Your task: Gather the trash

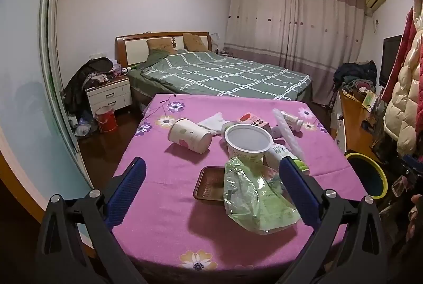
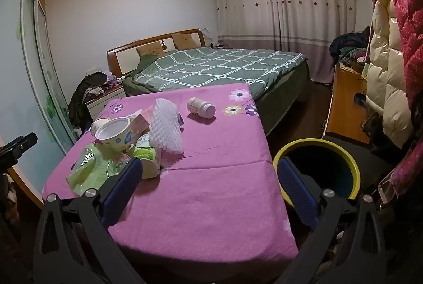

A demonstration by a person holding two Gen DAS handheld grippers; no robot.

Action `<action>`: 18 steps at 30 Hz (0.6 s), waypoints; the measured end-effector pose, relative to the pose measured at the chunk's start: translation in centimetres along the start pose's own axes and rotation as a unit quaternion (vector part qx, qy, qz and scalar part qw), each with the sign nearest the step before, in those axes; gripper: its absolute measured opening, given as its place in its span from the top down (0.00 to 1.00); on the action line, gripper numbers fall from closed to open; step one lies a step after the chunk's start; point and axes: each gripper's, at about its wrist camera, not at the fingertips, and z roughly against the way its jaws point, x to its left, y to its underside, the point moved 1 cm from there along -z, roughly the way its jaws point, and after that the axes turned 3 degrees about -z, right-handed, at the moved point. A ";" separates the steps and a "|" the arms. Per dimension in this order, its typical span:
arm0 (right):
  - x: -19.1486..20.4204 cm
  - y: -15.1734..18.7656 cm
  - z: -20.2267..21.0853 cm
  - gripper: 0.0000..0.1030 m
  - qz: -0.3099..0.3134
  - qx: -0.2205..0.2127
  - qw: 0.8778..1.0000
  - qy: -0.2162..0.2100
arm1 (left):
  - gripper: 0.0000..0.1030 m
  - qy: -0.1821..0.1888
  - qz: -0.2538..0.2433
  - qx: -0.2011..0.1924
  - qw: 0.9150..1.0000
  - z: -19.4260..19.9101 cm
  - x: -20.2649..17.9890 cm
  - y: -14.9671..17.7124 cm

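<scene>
Carton (image 1: 286,155) half hidden behind yogurt cup (image 1: 248,142), bin (image 2: 317,170) cut off, both hand-held grippers (image 1: 211,186) (image 2: 208,186) apart.

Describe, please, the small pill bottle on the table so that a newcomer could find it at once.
Start at the table with the purple flowered cloth in front of the green bed. Most of the trash is heaped on one side beside the white foam wrap. The pill bottle lies on its side alone beyond that heap, nearer the bed, white with a pinkish cap.

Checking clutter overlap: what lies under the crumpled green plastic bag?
The green plastic bag overlaps one side of a brown tray on the pink tablecloth. Anything else beneath is hidden.
</scene>
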 end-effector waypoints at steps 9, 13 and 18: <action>0.0 0.1 -0.1 0.06 -0.001 0.000 1.000 0.000 | 0.04 0.003 -0.003 0.000 1.000 0.1 -0.3 -0.2; 0.0 0.1 -0.1 0.06 -0.002 0.000 1.000 0.000 | 0.04 0.003 -0.004 0.001 1.000 0.1 -0.4 -0.3; 0.0 0.1 -0.1 0.06 -0.002 -0.001 1.000 0.000 | 0.04 0.003 -0.004 0.003 1.000 0.2 -0.4 -0.3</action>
